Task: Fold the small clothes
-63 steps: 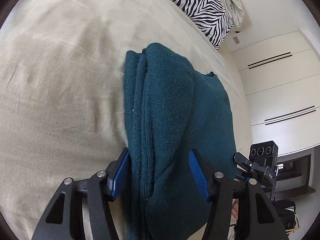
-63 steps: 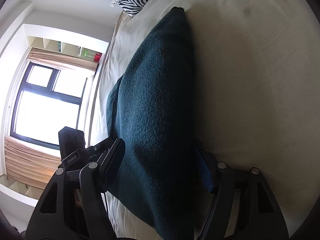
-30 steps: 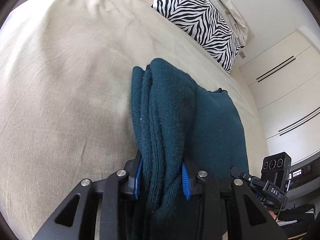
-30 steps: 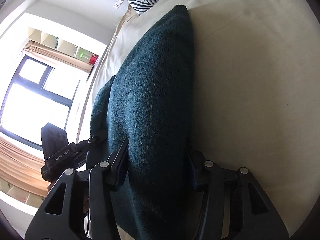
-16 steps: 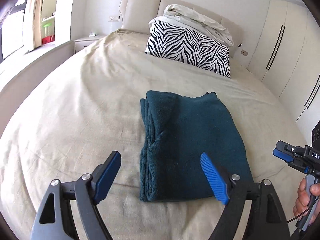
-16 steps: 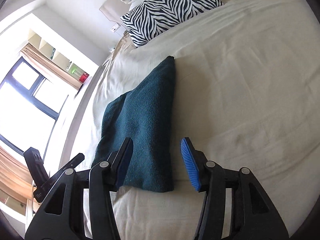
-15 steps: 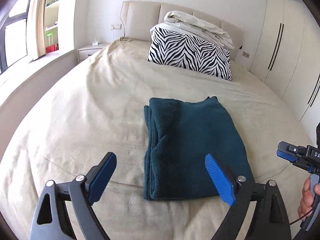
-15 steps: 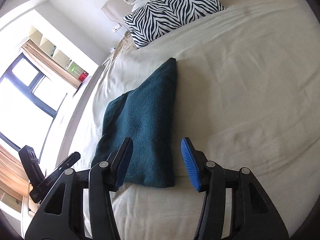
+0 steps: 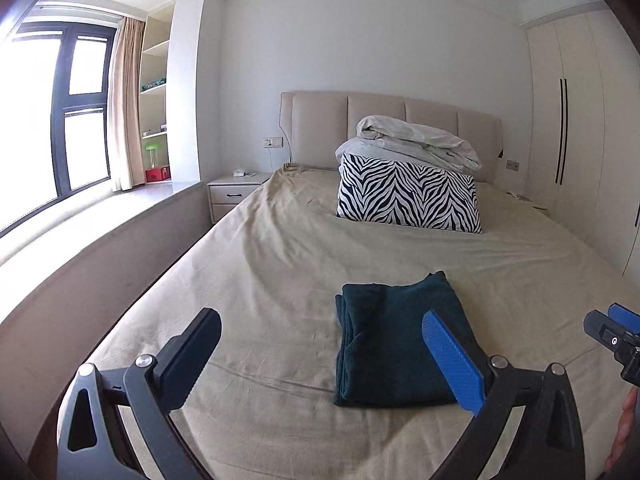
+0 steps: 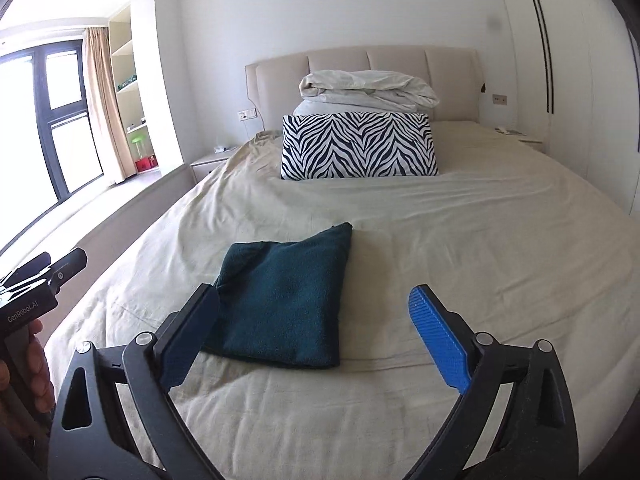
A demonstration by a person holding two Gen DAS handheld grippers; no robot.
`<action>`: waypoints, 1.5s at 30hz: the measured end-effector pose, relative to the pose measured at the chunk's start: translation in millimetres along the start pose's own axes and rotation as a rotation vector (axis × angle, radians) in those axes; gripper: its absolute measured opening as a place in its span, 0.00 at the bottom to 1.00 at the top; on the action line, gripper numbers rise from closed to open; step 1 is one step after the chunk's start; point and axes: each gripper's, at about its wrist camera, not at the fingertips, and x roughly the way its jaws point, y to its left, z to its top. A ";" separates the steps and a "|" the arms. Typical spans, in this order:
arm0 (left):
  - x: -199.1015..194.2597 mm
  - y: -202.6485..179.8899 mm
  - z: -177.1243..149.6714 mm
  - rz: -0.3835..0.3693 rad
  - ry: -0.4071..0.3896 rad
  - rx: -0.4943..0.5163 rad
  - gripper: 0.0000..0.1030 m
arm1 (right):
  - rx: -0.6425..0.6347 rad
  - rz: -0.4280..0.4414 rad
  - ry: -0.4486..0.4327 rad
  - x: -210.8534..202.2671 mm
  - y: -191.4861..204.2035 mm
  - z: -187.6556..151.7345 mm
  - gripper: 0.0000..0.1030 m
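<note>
A dark teal knitted garment (image 9: 394,344) lies folded into a neat rectangle on the beige bed sheet (image 9: 280,280); the right wrist view has the garment (image 10: 284,300) near the bed's front. My left gripper (image 9: 320,354) hangs open above and in front of it, nothing between its fingers. My right gripper (image 10: 314,330) is also raised off the garment, its jaws still opening, with nothing held. The right gripper's tip (image 9: 612,334) shows at the right edge of the left wrist view, the left gripper's tip (image 10: 52,270) at the left of the right wrist view.
A zebra-striped pillow (image 9: 408,196) with a bundled white duvet (image 9: 412,142) on top stands against the padded headboard. A nightstand (image 9: 236,194), window ledge and window are on the left. White wardrobes (image 9: 576,152) line the right wall.
Both grippers let go of the folded garment, opened wide and pulled back and up from it. The view has levelled out to take in the whole bed.
</note>
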 end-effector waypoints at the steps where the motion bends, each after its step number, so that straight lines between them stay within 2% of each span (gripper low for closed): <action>1: -3.9 -1.3 -1.8 -0.014 0.002 0.005 1.00 | 0.005 0.004 0.009 -2.8 2.2 0.6 0.94; 4: -12.5 -2.7 -8.4 -0.066 0.001 -0.001 1.00 | 0.037 0.007 0.060 -7.3 7.4 0.7 0.94; 7: -8.1 0.6 -17.3 -0.096 0.049 -0.027 1.00 | 0.076 0.021 0.120 -2.6 9.3 -3.6 0.94; 10: -4.6 9.6 -29.5 -0.125 0.085 -0.075 1.00 | 0.096 0.009 0.136 1.6 9.7 -9.5 0.94; 15: 1.6 14.1 -52.1 -0.070 0.127 -0.067 1.00 | 0.075 -0.027 0.142 10.1 15.9 -17.0 0.94; 17: -0.1 7.5 -53.9 -0.022 0.096 -0.009 1.00 | 0.077 -0.034 0.147 12.4 17.4 -20.0 0.94; 21: -12.1 -13.9 -55.4 0.133 0.003 0.124 1.00 | 0.063 -0.075 0.147 14.8 19.2 -25.4 0.94; 23: -13.2 -21.4 -59.2 0.155 -0.001 0.161 1.00 | 0.060 -0.082 0.148 16.0 19.6 -27.9 0.94; 25: -7.9 -24.4 -62.2 0.170 0.038 0.162 1.00 | 0.056 -0.100 0.142 14.9 19.2 -29.0 0.94; 27: -0.3 -21.0 -63.1 0.161 0.104 0.131 1.00 | 0.038 -0.110 0.135 14.4 21.7 -32.3 0.94; 29: 7.0 -15.0 -64.9 0.106 0.171 0.090 1.00 | 0.021 -0.114 0.138 15.2 24.2 -36.6 0.94; 32: 13.7 -11.3 -69.7 0.066 0.230 0.062 1.00 | 0.009 -0.109 0.148 17.7 26.1 -42.4 0.94; 39: 19.3 -9.1 -75.5 0.006 0.258 0.027 1.00 | -0.001 -0.117 0.158 22.4 30.1 -49.8 0.94; 45: 22.3 -4.2 -76.1 0.003 0.260 0.002 1.00 | 0.020 -0.113 0.152 23.5 27.7 -51.6 0.94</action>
